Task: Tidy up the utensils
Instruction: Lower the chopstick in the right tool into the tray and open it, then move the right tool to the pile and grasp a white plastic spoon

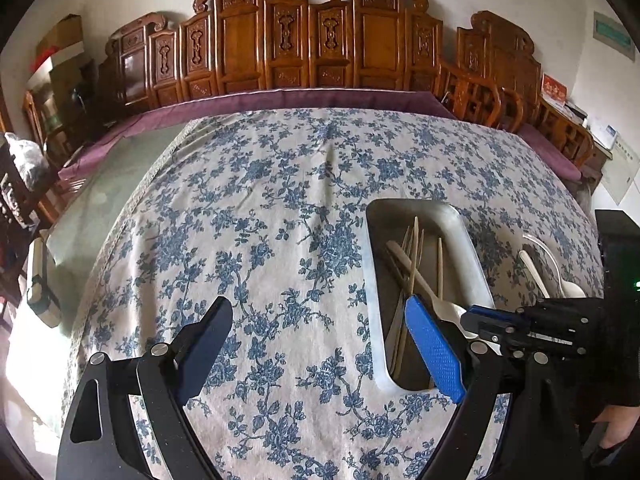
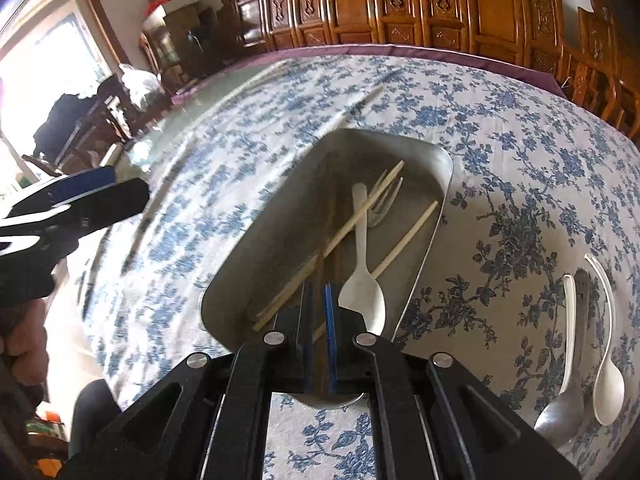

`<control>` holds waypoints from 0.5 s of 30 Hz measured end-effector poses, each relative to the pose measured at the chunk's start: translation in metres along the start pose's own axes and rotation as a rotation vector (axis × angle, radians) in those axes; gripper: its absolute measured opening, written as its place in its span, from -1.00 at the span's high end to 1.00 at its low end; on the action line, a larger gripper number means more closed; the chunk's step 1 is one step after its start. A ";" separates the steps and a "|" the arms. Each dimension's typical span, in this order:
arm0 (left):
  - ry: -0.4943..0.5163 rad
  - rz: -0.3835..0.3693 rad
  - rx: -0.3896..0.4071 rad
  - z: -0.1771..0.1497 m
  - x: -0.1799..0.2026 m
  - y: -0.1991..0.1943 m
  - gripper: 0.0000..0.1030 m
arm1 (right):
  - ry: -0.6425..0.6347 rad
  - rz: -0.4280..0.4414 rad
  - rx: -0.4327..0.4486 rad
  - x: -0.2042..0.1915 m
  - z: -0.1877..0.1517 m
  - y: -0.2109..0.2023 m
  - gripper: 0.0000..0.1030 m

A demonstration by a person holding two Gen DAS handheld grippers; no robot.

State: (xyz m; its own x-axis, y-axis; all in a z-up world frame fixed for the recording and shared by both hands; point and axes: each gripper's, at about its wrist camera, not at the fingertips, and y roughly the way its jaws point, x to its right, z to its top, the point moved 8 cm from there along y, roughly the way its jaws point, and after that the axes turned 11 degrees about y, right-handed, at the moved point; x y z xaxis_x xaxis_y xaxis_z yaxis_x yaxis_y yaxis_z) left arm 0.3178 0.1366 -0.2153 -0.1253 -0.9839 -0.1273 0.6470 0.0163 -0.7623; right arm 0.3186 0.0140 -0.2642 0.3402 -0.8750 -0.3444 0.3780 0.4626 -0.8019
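A metal tray (image 2: 434, 160) lies on the floral cloth and holds a white plastic spoon (image 2: 362, 296), a metal fork (image 2: 386, 200) and several wooden chopsticks (image 2: 352, 224). My right gripper (image 2: 319, 312) hangs shut over the tray's near end; through the thin gap I see only the tray's contents. In the left wrist view the tray (image 1: 468, 248) lies to the right, with the right gripper (image 1: 474, 316) over its near right side. My left gripper (image 1: 320, 344) stands wide open above bare cloth to the left of the tray, holding nothing.
On the cloth to the right of the tray lie a white spoon (image 2: 608, 380) and a metal spoon (image 2: 560, 412). Carved wooden chairs (image 1: 288, 40) line the table's far edge. The glass tabletop (image 1: 104, 200) shows left of the cloth. A person's hand (image 1: 616, 424) grips the right gripper.
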 end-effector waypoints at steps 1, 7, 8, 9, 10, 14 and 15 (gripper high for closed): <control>0.001 0.000 0.000 0.000 0.001 -0.001 -0.64 | -0.006 0.011 0.008 -0.001 0.000 -0.004 0.86; 0.009 -0.017 0.002 -0.002 0.018 -0.006 -0.64 | -0.010 0.026 0.074 0.012 0.000 -0.042 0.85; 0.011 -0.026 0.004 -0.002 0.024 -0.006 -0.64 | 0.002 0.022 0.089 0.019 -0.001 -0.051 0.85; 0.012 -0.035 0.005 -0.002 0.030 -0.006 -0.64 | 0.013 0.017 0.098 0.025 -0.001 -0.057 0.83; 0.016 -0.042 0.006 -0.002 0.035 -0.007 -0.64 | 0.025 0.011 0.105 0.033 -0.004 -0.065 0.74; 0.049 -0.068 0.018 0.000 0.062 -0.012 -0.64 | 0.007 -0.075 0.139 0.073 -0.017 -0.093 0.68; 0.051 -0.080 0.021 0.001 0.068 -0.013 -0.64 | 0.008 -0.089 0.140 0.083 -0.020 -0.097 0.68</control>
State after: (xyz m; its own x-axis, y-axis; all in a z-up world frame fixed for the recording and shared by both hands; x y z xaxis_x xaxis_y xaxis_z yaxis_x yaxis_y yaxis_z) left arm 0.3010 0.0692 -0.2134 -0.2150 -0.9715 -0.0994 0.6488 -0.0660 -0.7581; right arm 0.2935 -0.1065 -0.2248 0.2935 -0.9143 -0.2791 0.5226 0.3979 -0.7540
